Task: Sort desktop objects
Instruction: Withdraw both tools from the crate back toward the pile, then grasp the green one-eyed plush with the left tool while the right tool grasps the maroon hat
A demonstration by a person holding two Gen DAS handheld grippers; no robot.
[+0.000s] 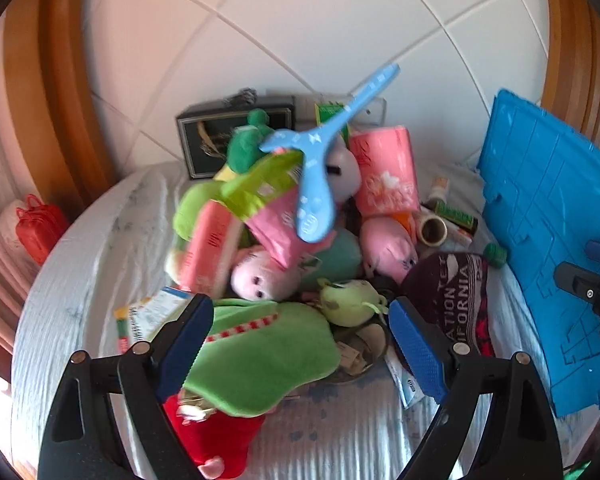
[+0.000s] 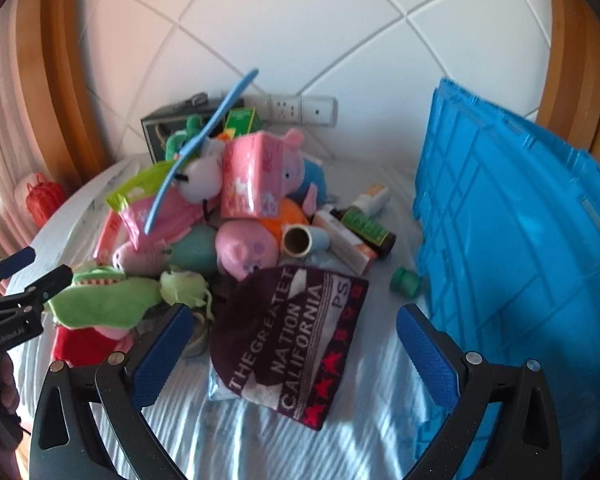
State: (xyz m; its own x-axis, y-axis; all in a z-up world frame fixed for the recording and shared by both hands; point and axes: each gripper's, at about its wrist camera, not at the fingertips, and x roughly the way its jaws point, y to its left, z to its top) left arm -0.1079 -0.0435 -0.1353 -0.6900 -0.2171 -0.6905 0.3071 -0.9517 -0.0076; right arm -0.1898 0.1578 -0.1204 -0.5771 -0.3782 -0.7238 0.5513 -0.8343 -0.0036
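Both grippers hang wide open and empty over the heap of toys beside the blue crate (image 2: 520, 240). The left gripper (image 1: 300, 344) has the green plush (image 1: 260, 356) right under its jaws, long axis running across them. The right gripper (image 2: 296, 356) sits over the dark pouch (image 2: 296, 340), nearer the crate, the pouch's length pointing away from it.

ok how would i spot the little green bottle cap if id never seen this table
Find the big blue plastic crate standing at the right side of the white-covered table. Right at its lower left corner, apart from the heap of toys, lies the green cap. It is the only small round green thing lying alone on bare cloth, just past the dark California pouch.
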